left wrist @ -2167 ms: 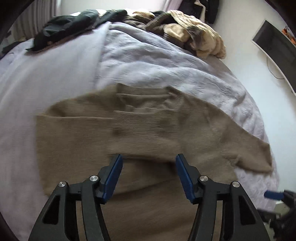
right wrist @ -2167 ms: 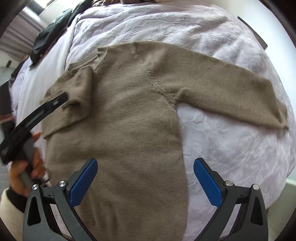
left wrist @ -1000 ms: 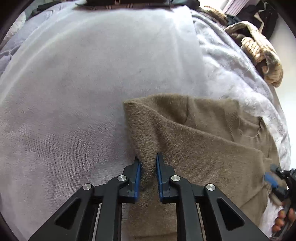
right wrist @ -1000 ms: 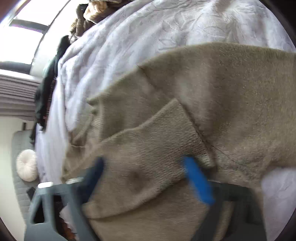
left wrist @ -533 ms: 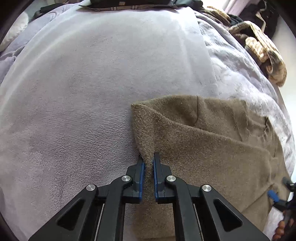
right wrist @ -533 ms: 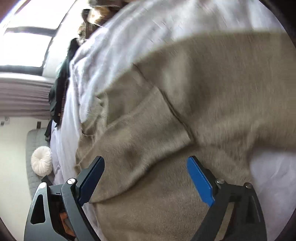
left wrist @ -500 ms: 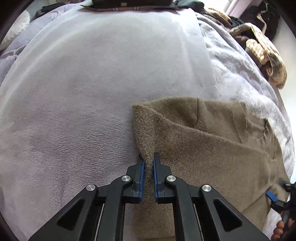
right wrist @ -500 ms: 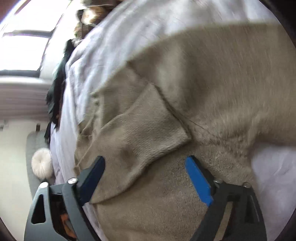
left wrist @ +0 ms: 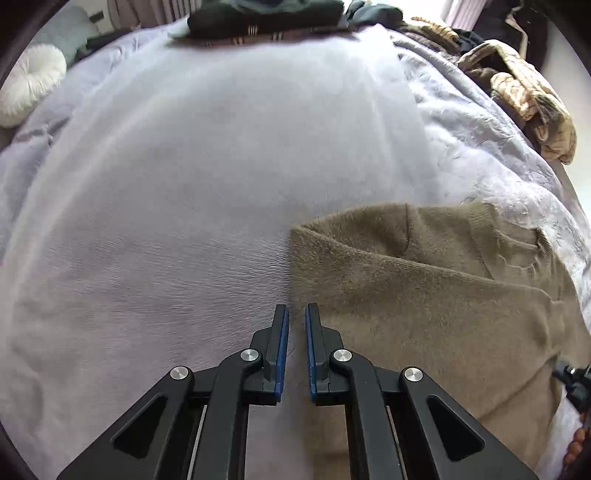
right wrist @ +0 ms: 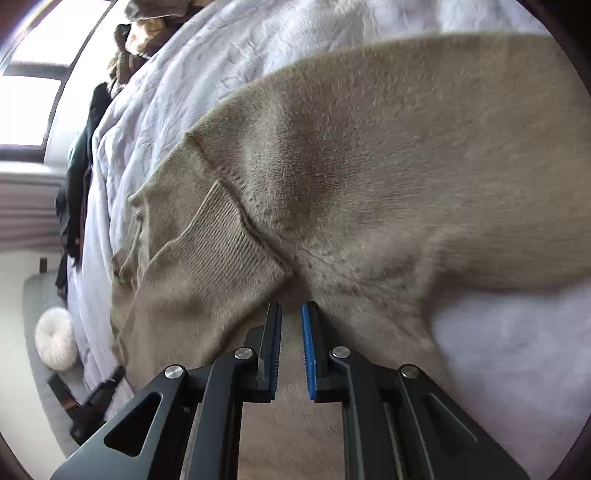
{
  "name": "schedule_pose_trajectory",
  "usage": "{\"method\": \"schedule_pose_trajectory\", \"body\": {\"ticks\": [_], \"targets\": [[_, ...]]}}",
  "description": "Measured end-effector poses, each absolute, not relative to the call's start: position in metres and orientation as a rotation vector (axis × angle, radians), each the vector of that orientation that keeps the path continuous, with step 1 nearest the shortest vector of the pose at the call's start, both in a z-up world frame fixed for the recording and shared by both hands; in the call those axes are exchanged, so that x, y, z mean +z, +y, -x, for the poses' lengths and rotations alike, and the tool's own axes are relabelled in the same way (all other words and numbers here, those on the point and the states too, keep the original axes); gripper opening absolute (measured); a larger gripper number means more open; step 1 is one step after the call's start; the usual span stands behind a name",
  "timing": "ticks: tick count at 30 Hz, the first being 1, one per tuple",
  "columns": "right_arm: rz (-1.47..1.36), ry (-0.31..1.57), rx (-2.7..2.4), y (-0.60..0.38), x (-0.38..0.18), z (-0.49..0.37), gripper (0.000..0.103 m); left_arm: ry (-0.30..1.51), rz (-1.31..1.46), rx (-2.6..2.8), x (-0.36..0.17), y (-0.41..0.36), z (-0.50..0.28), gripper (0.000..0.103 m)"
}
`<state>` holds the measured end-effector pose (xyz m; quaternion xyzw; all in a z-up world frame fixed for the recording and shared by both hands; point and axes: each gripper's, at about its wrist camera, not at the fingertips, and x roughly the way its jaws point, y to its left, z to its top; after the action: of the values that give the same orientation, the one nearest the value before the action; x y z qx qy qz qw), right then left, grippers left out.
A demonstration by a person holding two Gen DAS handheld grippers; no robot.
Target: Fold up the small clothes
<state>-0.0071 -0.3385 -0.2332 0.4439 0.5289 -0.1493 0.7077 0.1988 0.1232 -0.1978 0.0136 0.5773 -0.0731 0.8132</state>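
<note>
Sweater (left wrist: 424, 295) edge pinched in left hand-held gripper (left wrist: 296, 310).

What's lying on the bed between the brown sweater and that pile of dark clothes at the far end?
Nothing: in the left wrist view, only bare lavender blanket stretches from the brown sweater to the dark clothes.

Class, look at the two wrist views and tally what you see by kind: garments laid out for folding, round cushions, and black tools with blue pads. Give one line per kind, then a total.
Tan knitted sweater laid out on the lilac bed cover: 1
Round white cushion: 1
Black tools with blue pads, left tool and right tool: 2
Total: 4
</note>
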Motion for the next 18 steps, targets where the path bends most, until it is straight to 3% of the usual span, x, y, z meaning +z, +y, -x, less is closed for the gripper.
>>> {"method": "schedule_pose_trajectory", "body": {"ticks": [4,8,11,13,15,18], "targets": [[-0.891,1.117,-0.203,-0.320,-0.215,-0.017,0.017,1.233,-0.040,-0.231,-0.192,0.110,-0.181,0.010],[-0.805,1.232,-0.226,-0.310,-0.240,-0.045,0.017,1.337,-0.165,-0.150,-0.236,0.091,-0.173,0.010],[-0.923,1.240,-0.249,-0.324,-0.247,-0.027,0.017,1.332,-0.157,-0.125,-0.242,0.096,-0.165,0.010],[-0.921,1.251,-0.271,-0.331,-0.240,-0.010,0.027,1.344,-0.156,-0.123,-0.237,0.098,-0.161,0.010],[-0.970,1.233,-0.267,-0.341,-0.236,0.015,0.047,1.349,-0.157,-0.121,-0.230,0.099,-0.155,0.010],[-1.098,1.187,-0.270,-0.356,-0.231,0.063,0.054,1.351,-0.164,-0.131,-0.218,0.093,-0.143,0.010]]}}
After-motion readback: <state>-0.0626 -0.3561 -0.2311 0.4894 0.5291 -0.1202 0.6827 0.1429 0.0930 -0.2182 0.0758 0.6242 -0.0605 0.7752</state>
